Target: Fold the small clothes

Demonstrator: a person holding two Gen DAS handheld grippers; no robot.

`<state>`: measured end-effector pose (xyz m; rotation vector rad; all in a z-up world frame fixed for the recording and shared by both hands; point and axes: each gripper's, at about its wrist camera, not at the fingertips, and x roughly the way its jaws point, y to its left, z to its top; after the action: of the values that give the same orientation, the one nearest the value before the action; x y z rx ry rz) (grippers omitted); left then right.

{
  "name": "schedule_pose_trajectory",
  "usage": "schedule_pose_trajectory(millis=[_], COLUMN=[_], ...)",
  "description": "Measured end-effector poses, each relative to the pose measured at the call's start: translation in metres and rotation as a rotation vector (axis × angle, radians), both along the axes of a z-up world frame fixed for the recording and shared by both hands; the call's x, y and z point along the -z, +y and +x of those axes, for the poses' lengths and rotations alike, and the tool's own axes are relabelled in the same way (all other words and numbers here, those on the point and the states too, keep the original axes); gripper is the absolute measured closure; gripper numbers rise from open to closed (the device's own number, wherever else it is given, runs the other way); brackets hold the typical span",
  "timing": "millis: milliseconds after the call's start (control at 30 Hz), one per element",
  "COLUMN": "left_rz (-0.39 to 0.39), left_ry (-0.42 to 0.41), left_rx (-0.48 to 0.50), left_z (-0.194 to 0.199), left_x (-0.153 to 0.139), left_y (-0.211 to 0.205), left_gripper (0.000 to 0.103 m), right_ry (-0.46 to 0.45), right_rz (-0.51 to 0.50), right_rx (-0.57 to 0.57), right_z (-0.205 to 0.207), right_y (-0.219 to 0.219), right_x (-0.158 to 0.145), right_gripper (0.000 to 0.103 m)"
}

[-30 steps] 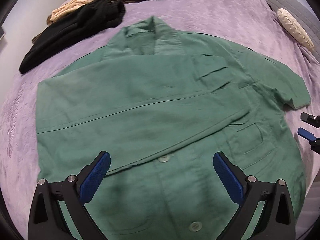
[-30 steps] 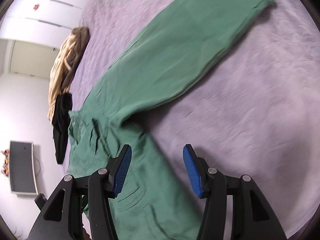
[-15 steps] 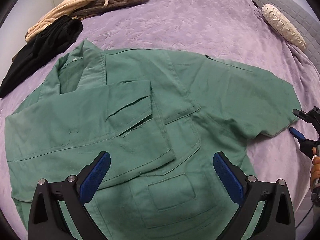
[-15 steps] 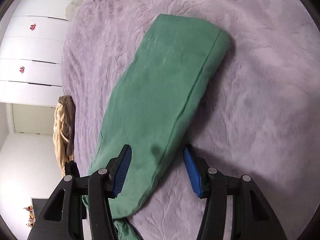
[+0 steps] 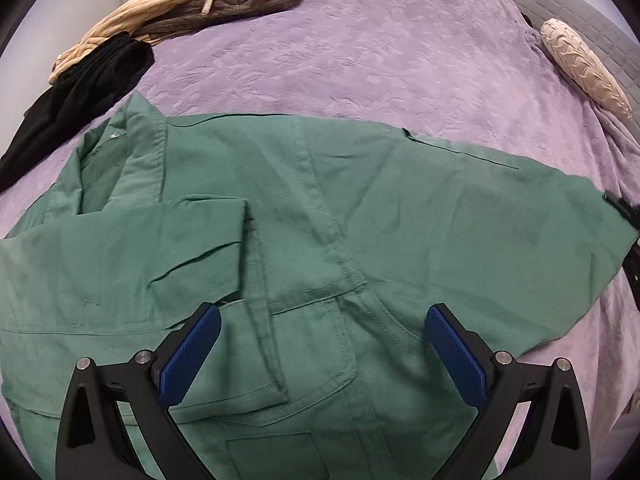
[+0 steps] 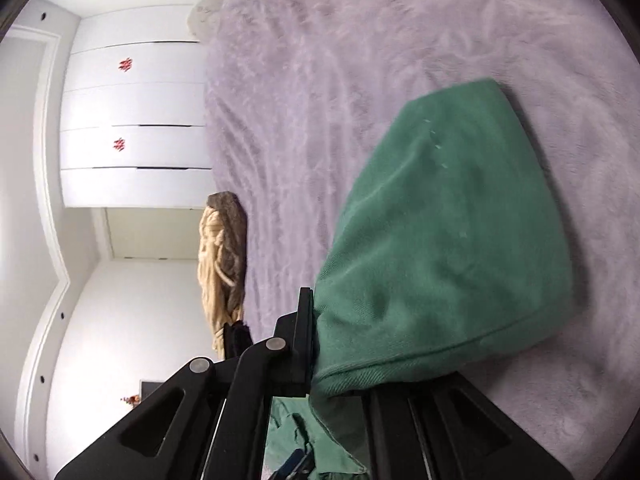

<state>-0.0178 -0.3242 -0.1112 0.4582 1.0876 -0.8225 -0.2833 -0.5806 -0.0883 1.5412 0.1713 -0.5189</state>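
Observation:
A green short-sleeved shirt (image 5: pixel 360 208) lies spread front up on the purple bedspread (image 5: pixel 380 52), its left half folded in over the chest. My left gripper (image 5: pixel 320 344) hovers open above the shirt's front placket, with only flat cloth beneath its blue pads (image 5: pixel 188 356). At the far right edge my right gripper (image 5: pixel 628 220) sits at the cuff of the outstretched sleeve. In the right wrist view the right gripper (image 6: pixel 324 364) is shut on the hem of the green sleeve (image 6: pixel 440 240), whose cloth covers one finger.
A beige and brown knitted pile (image 5: pixel 192 4) and a black garment (image 5: pixel 80 92) lie at the bed's far left. A cream pillow (image 5: pixel 584 64) rests by the grey headboard (image 5: pixel 560 4). A white wardrobe (image 6: pixel 132 120) stands beyond the bed.
My left gripper has travelled across the shirt toward the right sleeve. The right gripper came up to the sleeve's edge and closed on it; its blue pads no longer show.

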Motion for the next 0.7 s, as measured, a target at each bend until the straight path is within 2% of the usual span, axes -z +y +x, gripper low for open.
schedule_pose_trajectory(millis=[100, 167, 300, 433, 500, 600, 700], left_rz=[0.051, 0.081, -0.012, -0.090, -0.101, -0.093, -0.037], left_ry=[0.010, 0.007, 0.047, -0.006, -0.039, -0.090, -0.128], left_rx=[0.071, 0.080, 0.064, 0.018, -0.030, -0.151, -0.263], left_z=[-0.015, -0.017, -0.005, 0.022, 0.042, 0.079, 0.117], left_x=[0.021, 0.030, 0.007, -0.027, -0.037, -0.047, -0.044], left_y=[-0.020, -0.024, -0.005, 0.041, 0.071, 0.128, 0.186], left_gripper=[0.000, 0.000, 0.000, 0.000, 0.000, 0.000, 0.000], right_ry=[-0.051, -0.053, -0.013, 0.026, 0.063, 0.129, 0.224], right_rz=[-0.066, -0.118, -0.281, -0.438, -0.524, -0.596, -0.594], right_rx=[-0.074, -0.137, -0.314, -0.513, -0.627, -0.797, -0.924], right_z=[0.024, 0.045, 0.104, 0.172, 0.214, 0.275, 0.323], right_y=[0.004, 0.010, 0.043, 0.104, 0.146, 0.218, 0.280], right_x=[-0.030, -0.049, -0.096, -0.131, -0.144, -0.137, -0.099], right_gripper=[0.099, 0.099, 0.099, 0.099, 0.099, 0.099, 0.096])
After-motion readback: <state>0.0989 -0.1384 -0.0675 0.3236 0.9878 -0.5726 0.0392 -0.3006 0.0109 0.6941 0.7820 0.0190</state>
